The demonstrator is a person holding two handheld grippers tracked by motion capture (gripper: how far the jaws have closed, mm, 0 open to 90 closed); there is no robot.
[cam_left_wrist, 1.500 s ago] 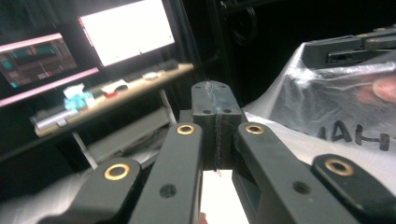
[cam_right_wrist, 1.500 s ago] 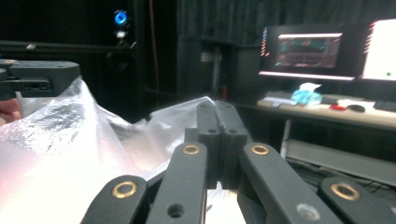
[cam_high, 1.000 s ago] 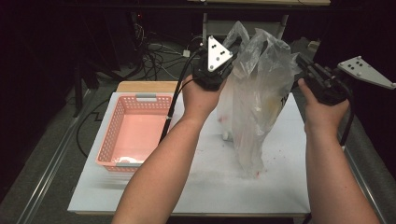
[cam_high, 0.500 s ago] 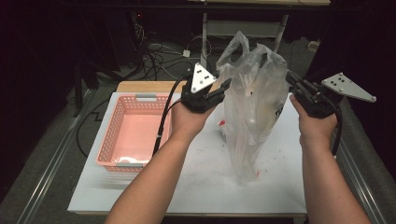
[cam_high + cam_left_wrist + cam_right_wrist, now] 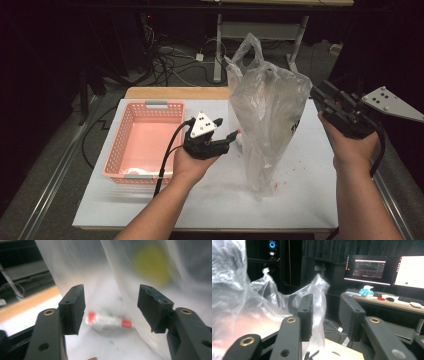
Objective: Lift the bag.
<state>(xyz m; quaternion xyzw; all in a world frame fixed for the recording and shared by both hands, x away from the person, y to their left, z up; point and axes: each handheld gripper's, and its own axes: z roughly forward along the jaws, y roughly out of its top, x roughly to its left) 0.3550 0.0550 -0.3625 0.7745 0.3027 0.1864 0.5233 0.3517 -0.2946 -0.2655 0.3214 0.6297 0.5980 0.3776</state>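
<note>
High view: the clear plastic bag (image 5: pixel 267 120) is standing upright on the white table (image 5: pixel 200 210), between the two hands and just right of the pink basket (image 5: pixel 142 140). Left gripper (image 5: pixel 231 136) is sitting low, jaws released and empty, aimed at a small red-and-white item (image 5: pixel 239 135) lying at the bag's foot. Right gripper (image 5: pixel 320 96) is hanging just off the bag's upper right edge, jaws parted; can't tell from here whether it's touching the film. Risk, as I judge it: nothing is supporting the bag now, so it's likely slumping or tipping, and any nudge from either gripper would knock it over.

Left gripper view: jaws are standing wide with nothing between the pads, the red-and-white item (image 5: pixel 107 321) lying beyond them on the table, the bag wall (image 5: pixel 150 277) close on the right with a yellow blur behind it. Risk: closing here could be catching film along with the item, dragging the bag.

Right gripper view: jaws are apart, a bag handle (image 5: pixel 318 305) rising beyond them and not pinched. Risk: the handle is snagging on a jaw as the hand pulls off.

Versus earlier: both grippers were up at the bag's mouth, one on each side. Left has dropped to table level, its jaws just opening; right has drawn off to the side, its jaws just opening too. Bag top is sagging lower than before.
</note>
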